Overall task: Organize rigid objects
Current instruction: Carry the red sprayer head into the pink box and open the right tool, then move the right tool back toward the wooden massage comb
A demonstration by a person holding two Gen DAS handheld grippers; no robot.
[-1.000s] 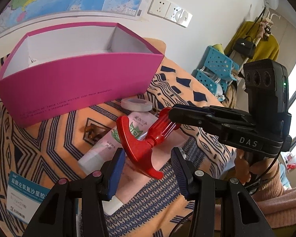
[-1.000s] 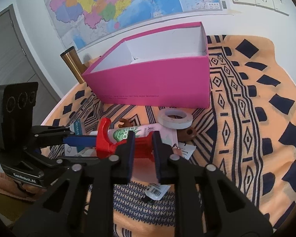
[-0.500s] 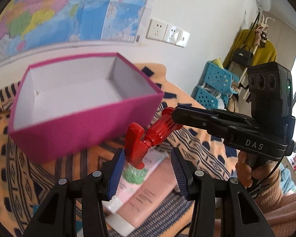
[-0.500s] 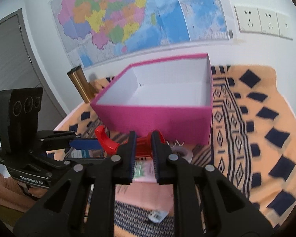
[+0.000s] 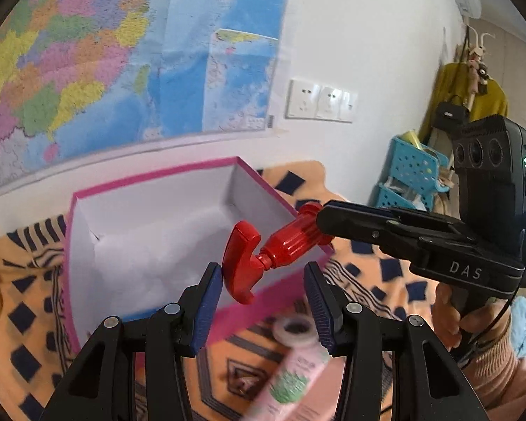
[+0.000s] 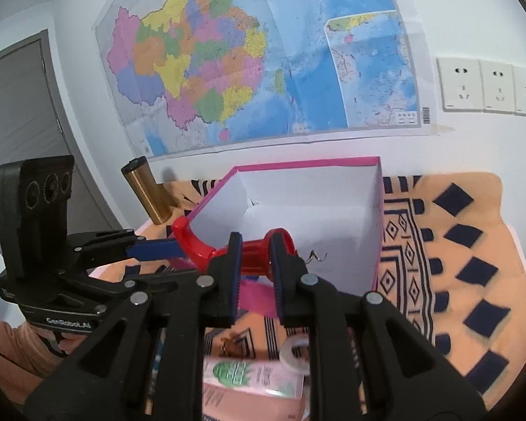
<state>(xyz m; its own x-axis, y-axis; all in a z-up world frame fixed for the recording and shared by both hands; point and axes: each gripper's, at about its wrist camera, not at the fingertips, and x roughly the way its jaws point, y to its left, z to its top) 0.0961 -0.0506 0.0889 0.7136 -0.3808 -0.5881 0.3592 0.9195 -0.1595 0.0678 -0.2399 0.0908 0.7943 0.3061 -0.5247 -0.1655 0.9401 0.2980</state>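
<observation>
The red T-handle tool (image 5: pixel 263 256) hangs in mid-frame, in the air over the near wall of the pink box (image 5: pixel 87 245). It looks like hard plastic, stiff and light, with a ribbed barrel that should not slip; that barrel is the sensible place to pinch, and the right gripper (image 6: pixel 256 263) is pressed tight on it there. The left gripper (image 5: pixel 263 298) stands spread, its blue pads either side of the curved crossbar; whether one pad touches I cannot tell. The left wrist view shows the crossbar's hook shape and the box's bare white floor. The right wrist view alone shows the pinch itself, plus a gold cylinder (image 6: pixel 147 193) at middle left behind the box, and a pink tube (image 6: pixel 249 375) with a tape roll (image 6: pixel 298 351) low in frame.
</observation>
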